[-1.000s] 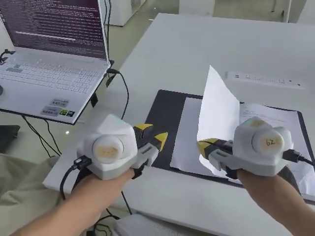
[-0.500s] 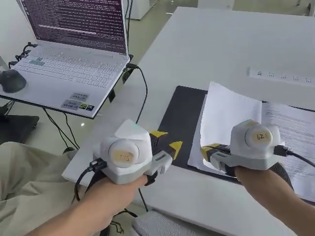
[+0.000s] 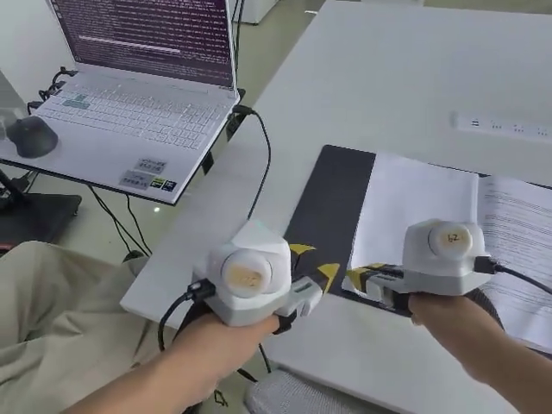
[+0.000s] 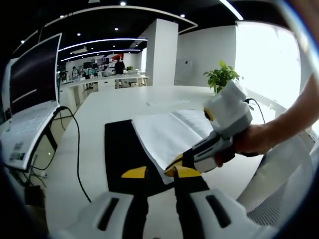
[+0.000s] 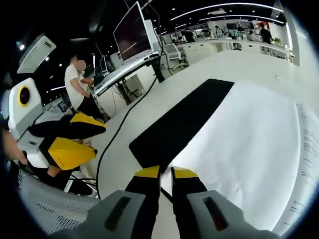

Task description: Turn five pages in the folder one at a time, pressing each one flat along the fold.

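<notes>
- the folder (image 3: 332,198) lies open on the white table (image 3: 388,78).
- the right gripper (image 3: 358,278) is clamped on the near corner of the page (image 3: 423,207); the left gripper (image 3: 316,264) has its jaws apart, empty.
- the page looks thin, floppy and easily creased: pinch a free corner lightly.

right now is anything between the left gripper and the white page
Nothing visible: only the bare black folder cover separates the left gripper from the white paper page, whose near corner the right gripper pinches.
</notes>
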A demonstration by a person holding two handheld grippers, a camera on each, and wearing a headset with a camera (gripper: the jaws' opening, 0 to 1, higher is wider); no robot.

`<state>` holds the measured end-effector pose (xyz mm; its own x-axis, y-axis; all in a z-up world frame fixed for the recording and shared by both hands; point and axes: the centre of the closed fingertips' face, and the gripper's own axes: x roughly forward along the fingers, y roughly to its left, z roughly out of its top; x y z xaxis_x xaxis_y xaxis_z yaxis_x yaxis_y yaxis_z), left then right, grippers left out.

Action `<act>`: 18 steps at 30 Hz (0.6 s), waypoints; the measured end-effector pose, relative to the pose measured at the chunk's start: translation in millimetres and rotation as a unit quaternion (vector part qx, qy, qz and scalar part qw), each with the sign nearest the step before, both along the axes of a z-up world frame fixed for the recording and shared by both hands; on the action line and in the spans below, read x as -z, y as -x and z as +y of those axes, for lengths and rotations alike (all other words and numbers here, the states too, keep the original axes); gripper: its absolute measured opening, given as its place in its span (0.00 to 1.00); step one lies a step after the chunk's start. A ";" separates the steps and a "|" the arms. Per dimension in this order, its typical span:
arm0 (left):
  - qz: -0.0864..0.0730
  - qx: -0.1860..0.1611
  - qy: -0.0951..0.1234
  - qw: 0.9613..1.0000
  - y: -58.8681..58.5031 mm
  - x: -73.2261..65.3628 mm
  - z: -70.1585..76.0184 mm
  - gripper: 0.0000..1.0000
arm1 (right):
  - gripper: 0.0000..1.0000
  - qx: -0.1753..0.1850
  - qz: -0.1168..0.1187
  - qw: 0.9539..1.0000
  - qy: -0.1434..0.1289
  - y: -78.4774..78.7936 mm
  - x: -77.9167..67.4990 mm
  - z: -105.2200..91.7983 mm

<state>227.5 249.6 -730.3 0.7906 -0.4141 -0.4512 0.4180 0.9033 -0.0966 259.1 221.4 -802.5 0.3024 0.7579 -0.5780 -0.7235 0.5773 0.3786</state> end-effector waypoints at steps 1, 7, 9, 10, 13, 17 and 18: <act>0.002 0.004 -0.001 1.000 -1.5 2.9 -1.9 0.18 | 0.09 0.000 0.004 1.000 -0.006 0.8 -1.0 -0.7; 0.019 0.032 -0.006 0.999 -9.6 20.4 -20.3 0.16 | 0.06 0.042 -0.003 0.997 -0.057 -4.2 -25.1 -25.4; 0.022 0.046 -0.015 0.999 -13.5 28.4 -30.2 0.16 | 0.05 0.068 0.005 0.995 -0.075 -9.6 -32.4 -40.7; 0.024 0.050 -0.015 0.998 -15.3 31.8 -34.3 0.16 | 0.05 0.078 0.005 0.994 -0.081 -13.2 -34.9 -47.8; 0.030 0.068 -0.021 0.997 -20.3 43.6 -48.1 0.16 | 0.04 0.116 0.009 0.988 -0.100 -25.7 -42.5 -73.8; 0.037 0.079 -0.028 0.996 -29.4 59.2 -60.8 0.15 | 0.03 0.162 0.025 0.978 -0.131 -41.5 -50.4 -104.0; 0.039 0.080 -0.033 0.996 -32.5 63.3 -63.6 0.16 | 0.03 0.172 0.031 0.975 -0.140 -42.7 -53.5 -109.1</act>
<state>260.0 186.0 -793.7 0.6791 -0.4990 -0.5384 0.5501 0.8316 -0.0768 301.8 112.3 -749.0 0.5385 0.7477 -0.3885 -0.4757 0.6503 0.5923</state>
